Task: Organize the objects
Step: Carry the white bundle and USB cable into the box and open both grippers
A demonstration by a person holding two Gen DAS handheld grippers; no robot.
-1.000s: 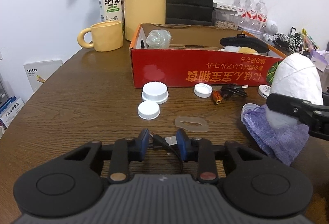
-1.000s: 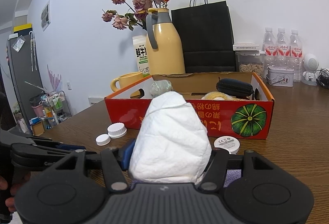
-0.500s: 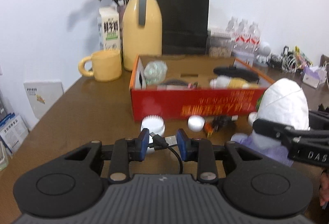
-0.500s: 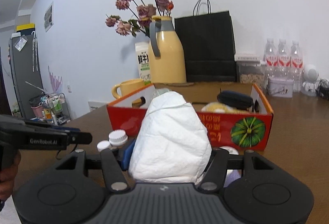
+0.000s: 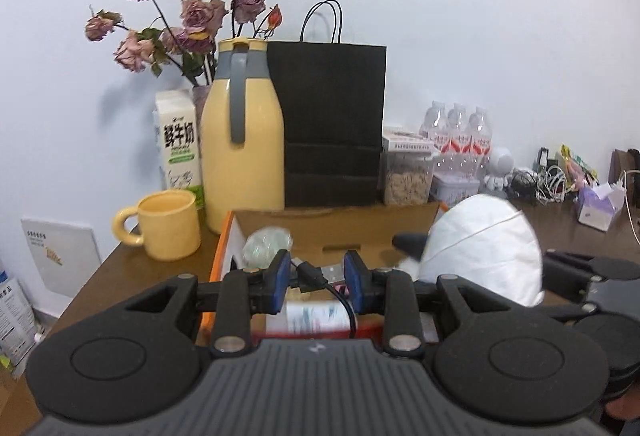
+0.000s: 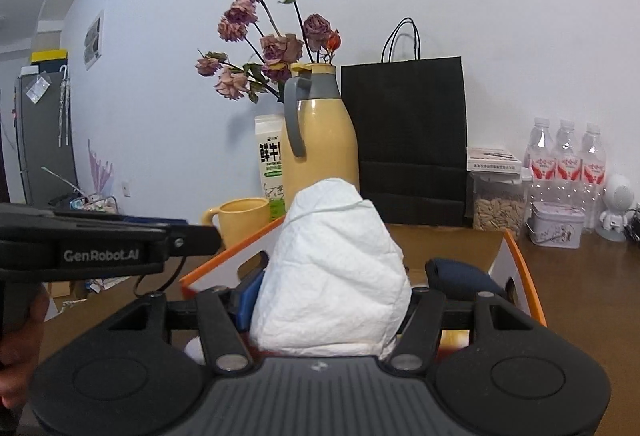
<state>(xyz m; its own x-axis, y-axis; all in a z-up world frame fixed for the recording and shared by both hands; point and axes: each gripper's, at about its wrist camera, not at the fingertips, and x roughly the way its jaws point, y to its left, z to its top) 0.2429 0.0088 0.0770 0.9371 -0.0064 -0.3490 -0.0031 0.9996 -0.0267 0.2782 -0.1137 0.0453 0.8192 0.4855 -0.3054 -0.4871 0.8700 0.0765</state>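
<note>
Left wrist view: my left tongs (image 5: 315,273) pinch a black USB cable (image 5: 320,274) and my right tongs (image 6: 330,300) clamp a white mask (image 6: 330,268), both carried clear of the counter (image 6: 580,288) over the red box (image 5: 340,232), evidently to drop them inside.

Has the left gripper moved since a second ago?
Yes. The left gripper, shut on the USB cable, rose from the tabletop toward the red box.
</note>
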